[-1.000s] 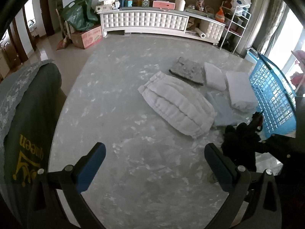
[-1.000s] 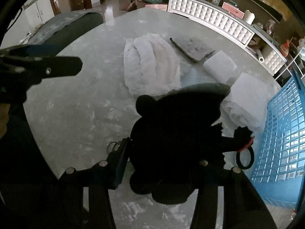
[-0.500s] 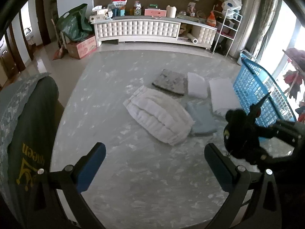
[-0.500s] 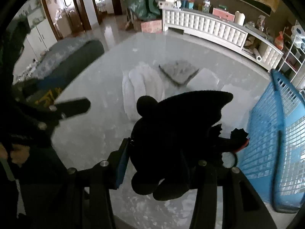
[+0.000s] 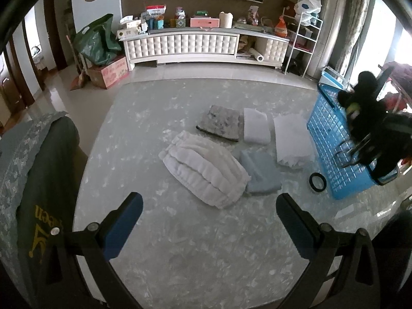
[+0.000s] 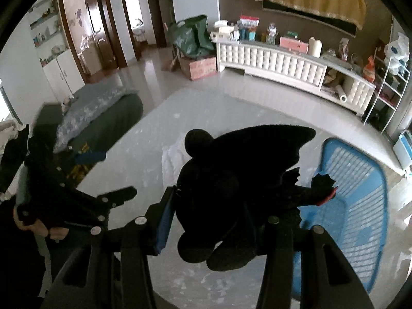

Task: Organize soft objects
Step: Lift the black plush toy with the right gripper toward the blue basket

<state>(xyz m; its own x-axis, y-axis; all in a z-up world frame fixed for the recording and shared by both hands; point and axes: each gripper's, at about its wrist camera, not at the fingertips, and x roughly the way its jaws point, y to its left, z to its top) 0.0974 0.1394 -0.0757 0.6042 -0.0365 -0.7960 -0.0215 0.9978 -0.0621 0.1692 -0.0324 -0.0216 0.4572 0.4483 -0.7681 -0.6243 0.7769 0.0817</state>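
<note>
Between the jaws of the right gripper [image 6: 219,221] hangs a black plush toy [image 6: 239,185], clenched at its body, with a wing spread toward the upper right of the right wrist view and a tail tip with a red patch reaching out over the blue basket [image 6: 360,206]. The toy is off the bench [image 5: 180,244] and held in the air. In the left wrist view the same toy [image 5: 365,108] appears at the far right, above the basket's [image 5: 332,149] near wall.

The relation that matters for the coming move, judged from these views, is toy to basket: the basket lies to the right of and below the held toy, its open top facing up, so a short carry to the right followed by a release should drop the toy inside. The toy's long axis runs from head at upper left to tail at right, already pointing toward the basket.

The left gripper [image 5: 208,221] hovers over bare bench with its jaws spread wide and nothing between them. It is the nearer hand to the remaining soft items: a white ribbed cushion [image 5: 206,170], a pale blue folded cloth [image 5: 260,172], a grey pad [image 5: 219,123], and two white folded pieces [image 5: 256,126] [image 5: 291,139]. A black ring [image 5: 317,182] lies on the bench just beside the basket.
</note>
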